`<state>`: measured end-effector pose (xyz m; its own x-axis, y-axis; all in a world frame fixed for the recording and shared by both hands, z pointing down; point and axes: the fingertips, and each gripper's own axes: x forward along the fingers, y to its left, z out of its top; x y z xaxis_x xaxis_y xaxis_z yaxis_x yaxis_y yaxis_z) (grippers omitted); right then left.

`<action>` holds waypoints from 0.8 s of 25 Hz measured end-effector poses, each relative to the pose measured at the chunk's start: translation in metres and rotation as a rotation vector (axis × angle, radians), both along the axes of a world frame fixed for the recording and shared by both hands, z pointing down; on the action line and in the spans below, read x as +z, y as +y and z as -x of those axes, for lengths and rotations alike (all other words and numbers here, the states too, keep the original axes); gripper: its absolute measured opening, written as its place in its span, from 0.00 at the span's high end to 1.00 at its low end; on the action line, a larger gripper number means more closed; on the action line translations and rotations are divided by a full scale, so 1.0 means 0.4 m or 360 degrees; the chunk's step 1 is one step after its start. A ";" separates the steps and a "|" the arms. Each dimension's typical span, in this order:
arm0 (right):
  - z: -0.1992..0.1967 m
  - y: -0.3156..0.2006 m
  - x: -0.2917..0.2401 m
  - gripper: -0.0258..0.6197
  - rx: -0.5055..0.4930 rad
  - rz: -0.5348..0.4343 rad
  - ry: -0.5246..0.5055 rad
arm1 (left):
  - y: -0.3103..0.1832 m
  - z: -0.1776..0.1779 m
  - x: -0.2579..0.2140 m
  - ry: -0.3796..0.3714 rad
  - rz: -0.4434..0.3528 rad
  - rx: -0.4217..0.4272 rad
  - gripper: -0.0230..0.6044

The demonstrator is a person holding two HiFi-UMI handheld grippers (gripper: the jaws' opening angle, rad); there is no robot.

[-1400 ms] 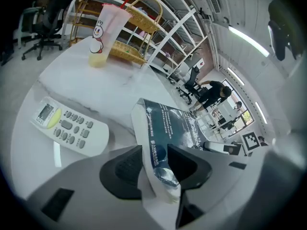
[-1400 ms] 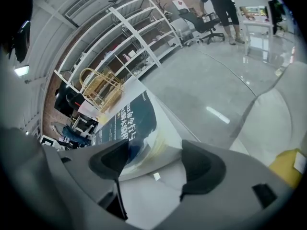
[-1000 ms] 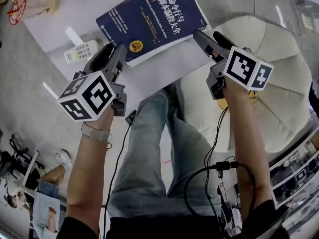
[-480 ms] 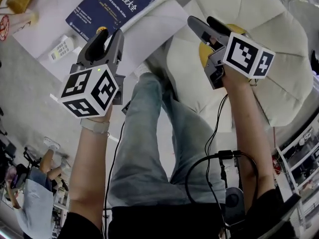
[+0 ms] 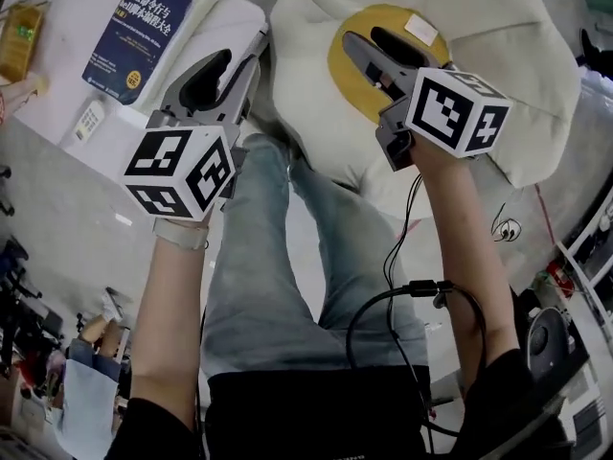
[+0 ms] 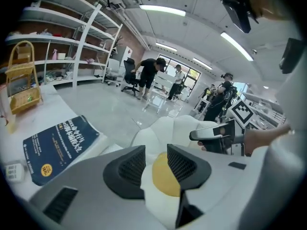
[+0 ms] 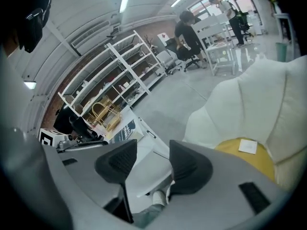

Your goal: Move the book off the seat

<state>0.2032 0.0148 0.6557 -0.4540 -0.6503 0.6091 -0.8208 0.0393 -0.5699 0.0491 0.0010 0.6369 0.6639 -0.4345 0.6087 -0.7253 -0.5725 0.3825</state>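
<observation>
Hovering empty, left tongs (image 6: 155, 163) half-open, right tongs (image 7: 152, 164) just narrowed; book (image 5: 144, 32) lies lengthwise toward upper right.

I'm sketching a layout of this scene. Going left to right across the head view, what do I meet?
Yellow carton → blue book → left gripper → right gripper, whose jaws have just been closing, with nothing between them.

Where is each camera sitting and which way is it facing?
Head view: on the head, facing steeply down; legs, left gripper, right gripper show.
Left gripper view: on that gripper, along its fingers toward the seat; right hand shows.
Right gripper view: along its fingers, just closed partway on nothing, toward the table; a leg shows.
Shared: book, seat.
</observation>
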 end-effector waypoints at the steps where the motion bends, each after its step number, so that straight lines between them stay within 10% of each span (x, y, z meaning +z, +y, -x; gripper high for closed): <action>1: -0.022 0.016 -0.012 0.62 0.0012 -0.0011 0.0001 | 0.014 -0.033 -0.009 0.0010 -0.0001 0.0025 0.73; 20: -0.364 0.308 -0.156 0.82 0.0585 -0.0113 0.0137 | 0.268 -0.485 -0.106 0.0123 0.0076 0.0900 0.73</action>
<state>0.3488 0.1380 0.5934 -0.1318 -0.8022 0.5823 -0.8320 -0.2297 -0.5049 0.2431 0.1080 0.5944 0.8284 0.0279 0.5595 -0.2804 -0.8440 0.4572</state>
